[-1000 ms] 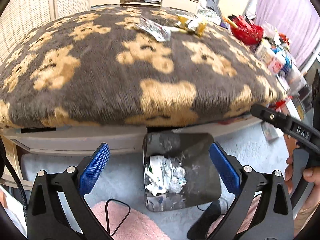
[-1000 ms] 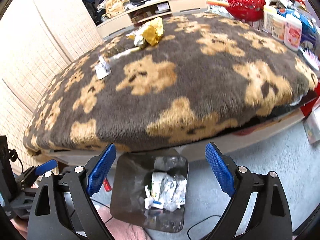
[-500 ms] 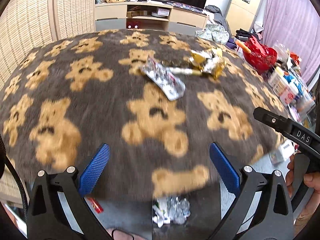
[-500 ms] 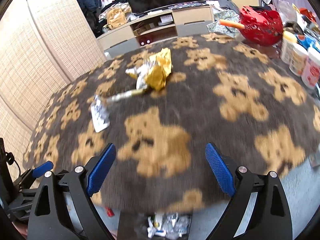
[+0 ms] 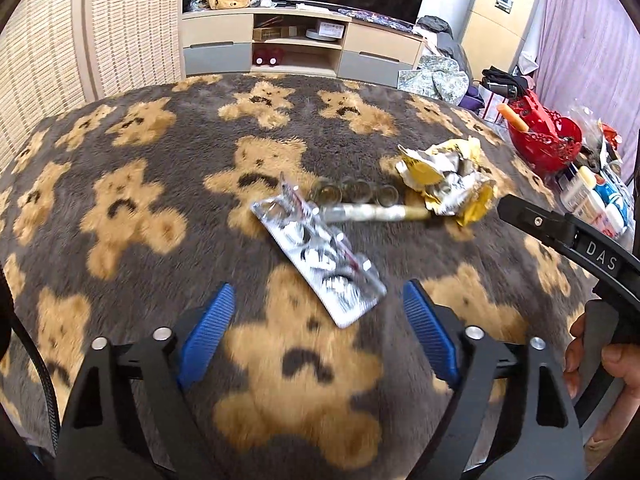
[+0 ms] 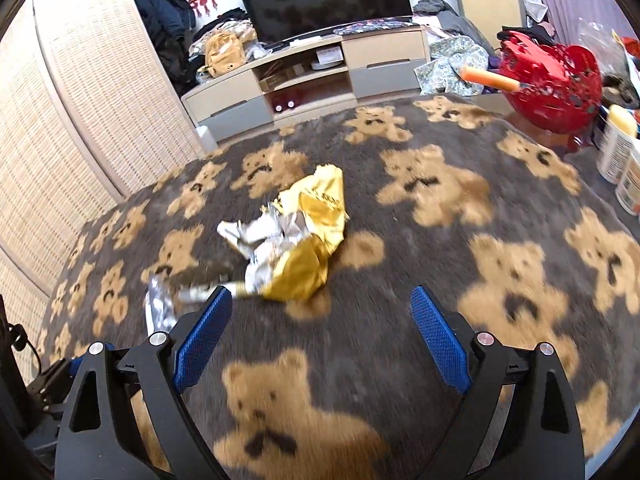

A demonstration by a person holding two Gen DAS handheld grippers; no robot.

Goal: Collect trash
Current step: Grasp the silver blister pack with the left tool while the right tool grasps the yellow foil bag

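Over the bear-patterned blanket (image 5: 132, 216), the left hand-held gripper (image 5: 318, 320) has just been closing yet gapes, empty, near the silver blister pack (image 5: 320, 256); a crumpled gold wrapper (image 6: 304, 240) lies ahead of the wide, empty right hand-held gripper (image 6: 322, 336); a red basket (image 6: 552, 80) stands far right

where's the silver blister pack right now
In the left wrist view the flat silver blister pack lies on the bear-print blanket, just ahead of the open left tool, left of the crumpled yellow foil wrapper.
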